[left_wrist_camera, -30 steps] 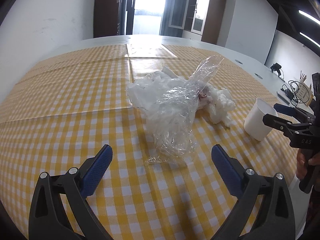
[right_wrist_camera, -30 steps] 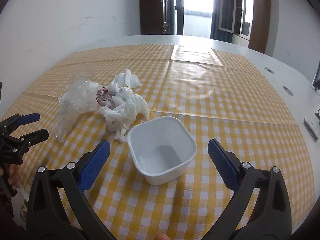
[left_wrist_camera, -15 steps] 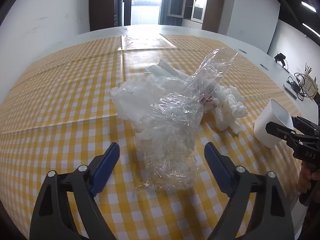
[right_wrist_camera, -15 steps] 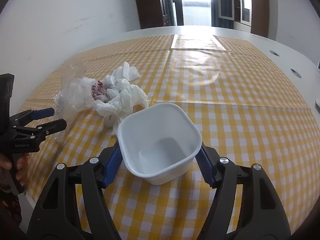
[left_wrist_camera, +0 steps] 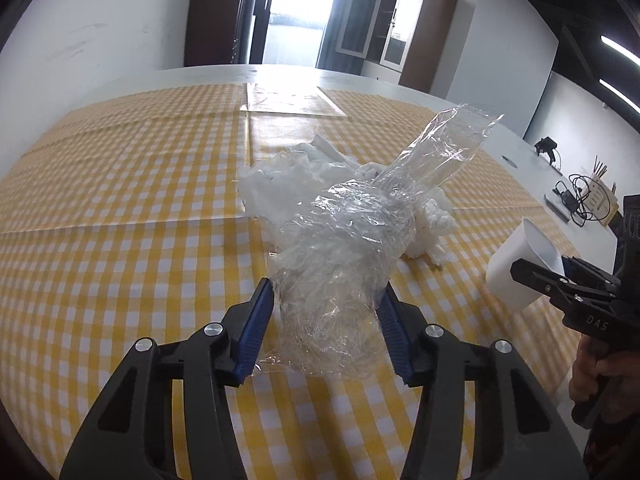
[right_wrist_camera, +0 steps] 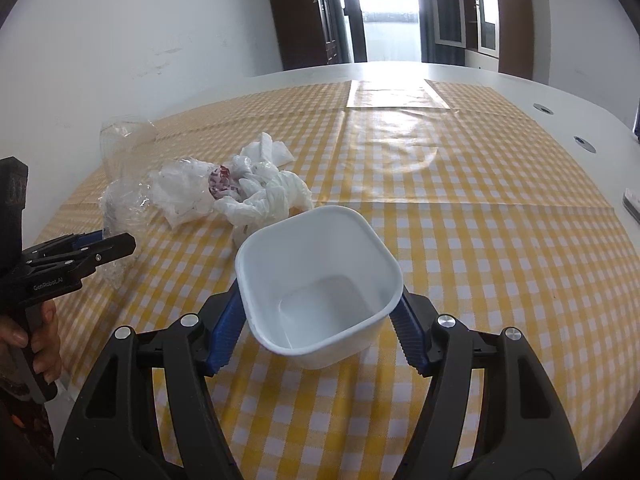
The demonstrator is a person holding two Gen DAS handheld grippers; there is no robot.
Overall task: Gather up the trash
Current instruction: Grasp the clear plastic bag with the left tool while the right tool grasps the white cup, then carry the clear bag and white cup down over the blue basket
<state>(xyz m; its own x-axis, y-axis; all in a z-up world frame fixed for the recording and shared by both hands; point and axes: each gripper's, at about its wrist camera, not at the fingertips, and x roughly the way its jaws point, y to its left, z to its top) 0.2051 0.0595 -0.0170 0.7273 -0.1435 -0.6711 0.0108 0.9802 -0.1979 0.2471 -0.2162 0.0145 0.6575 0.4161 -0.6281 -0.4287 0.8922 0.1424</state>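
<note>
A large white table [right_wrist_camera: 520,80] carries a glossy yellow-and-white checked tablecloth [right_wrist_camera: 480,248]; on the cloth lie crumpled clear plastic film [left_wrist_camera: 340,260] and crumpled white tissue [right_wrist_camera: 264,196].

I count two grippers: the left gripper [left_wrist_camera: 326,312] and the right gripper [right_wrist_camera: 320,316]. One white tub [right_wrist_camera: 320,280]. In the trash pile I make out one clear film wad [left_wrist_camera: 340,256], one white bag [right_wrist_camera: 182,194], one knot of white tissue [right_wrist_camera: 268,200] and one red-and-white scrap [right_wrist_camera: 220,182] tucked between bag and tissue; whether the tissue is one piece or several I can't tell. One checked cloth [right_wrist_camera: 480,240] covers one tabletop [right_wrist_camera: 500,84]. Two round ports [right_wrist_camera: 584,142] sit in its bare edge. Far right of the left view, one cable tangle [left_wrist_camera: 580,192] and one cup of sticks [left_wrist_camera: 598,170]
</note>
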